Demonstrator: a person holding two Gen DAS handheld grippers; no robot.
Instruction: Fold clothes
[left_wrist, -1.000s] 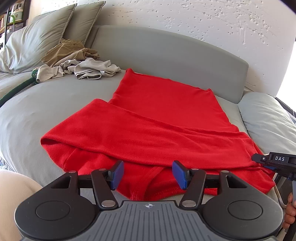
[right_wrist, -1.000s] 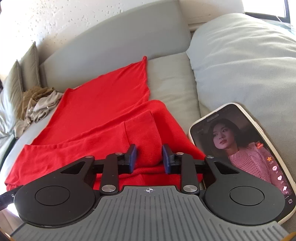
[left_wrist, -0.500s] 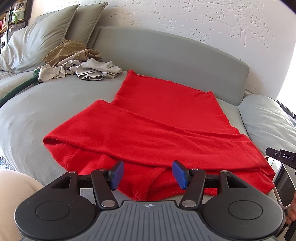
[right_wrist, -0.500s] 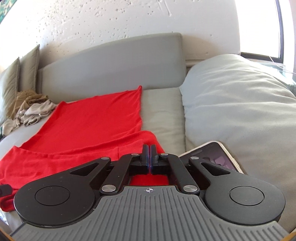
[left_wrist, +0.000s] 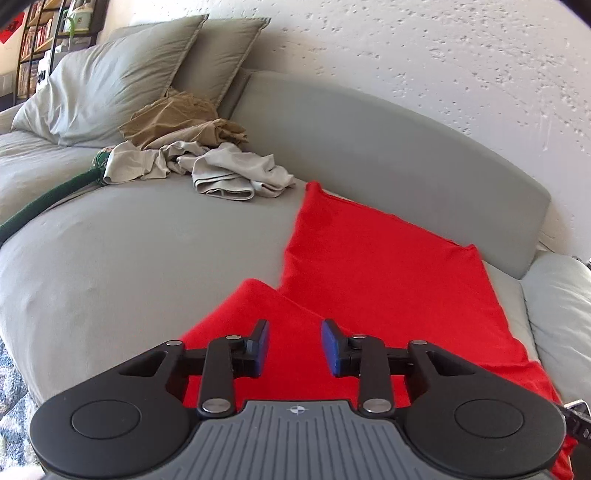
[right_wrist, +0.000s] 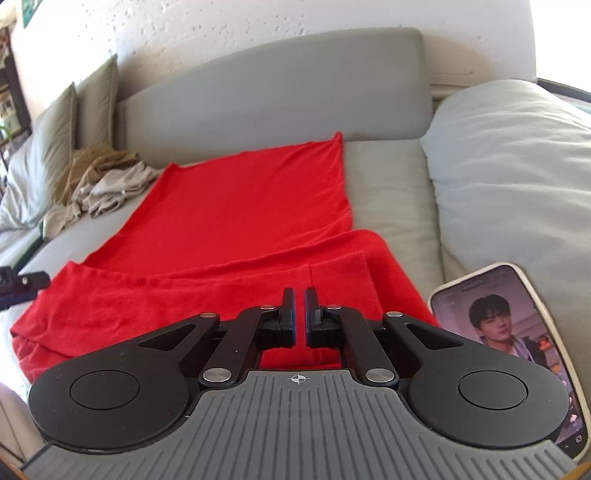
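Note:
A red shirt (left_wrist: 388, 266) lies spread on the grey sofa, its near part folded over into a band (right_wrist: 207, 295). My left gripper (left_wrist: 293, 328) hovers over the band's left end. Its jaws are closing, the blue pads (left_wrist: 261, 343) still stand apart, and the cloth shows flat behind them, not pinched. My right gripper (right_wrist: 299, 295) sits above the band's right part. Only a thin slit parts its jaws, which are opening, and I see no cloth caught between them. The left gripper's tip (right_wrist: 22, 286) shows at the left edge of the right wrist view.
A lit phone (right_wrist: 506, 332) lies right of the shirt, against a pale cushion (right_wrist: 517, 155). Crumpled beige and tan clothes (left_wrist: 221, 166) are heaped at the far left by two pillows (left_wrist: 122, 81). A dark green roll (left_wrist: 44, 199) lies beside them. The backrest (left_wrist: 388, 147) bounds the far side.
My left gripper has shifted left along the shirt and its jaws have narrowed. My right gripper's jaws went from apart to shut, and now stand a slit apart.

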